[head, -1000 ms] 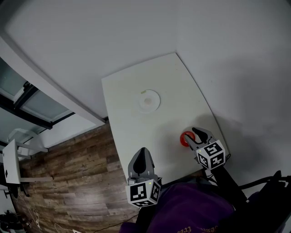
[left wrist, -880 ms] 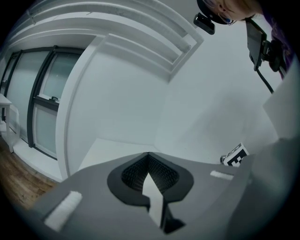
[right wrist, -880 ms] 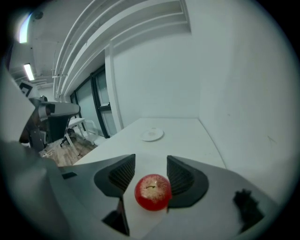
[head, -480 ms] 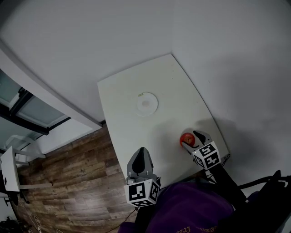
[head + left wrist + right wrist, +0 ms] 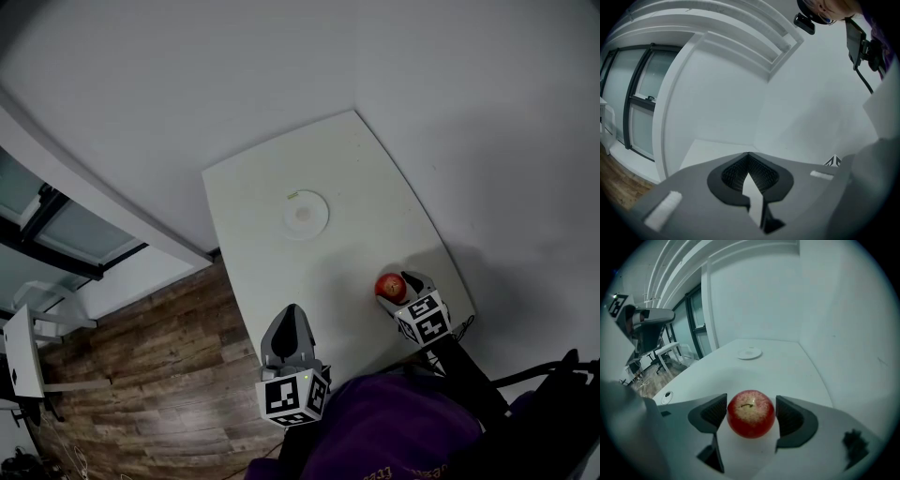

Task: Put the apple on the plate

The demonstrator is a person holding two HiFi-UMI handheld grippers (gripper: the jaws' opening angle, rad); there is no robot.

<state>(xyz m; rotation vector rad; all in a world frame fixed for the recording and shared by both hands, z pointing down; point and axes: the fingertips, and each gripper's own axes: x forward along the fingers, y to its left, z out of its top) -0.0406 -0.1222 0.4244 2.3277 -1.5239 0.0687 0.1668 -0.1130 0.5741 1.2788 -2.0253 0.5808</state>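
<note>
Right claw (image 5: 751,401) opening around apple (image 5: 751,417), left claw (image 5: 749,157) clenched empty, apple's underside hidden, plate (image 5: 750,353) beyond

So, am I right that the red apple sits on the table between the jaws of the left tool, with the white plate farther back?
Not quite: the apple sits between the opening jaws of the right tool, not the left tool, as the right gripper view shows. It does rest on the table, with the white plate farther back.
</note>
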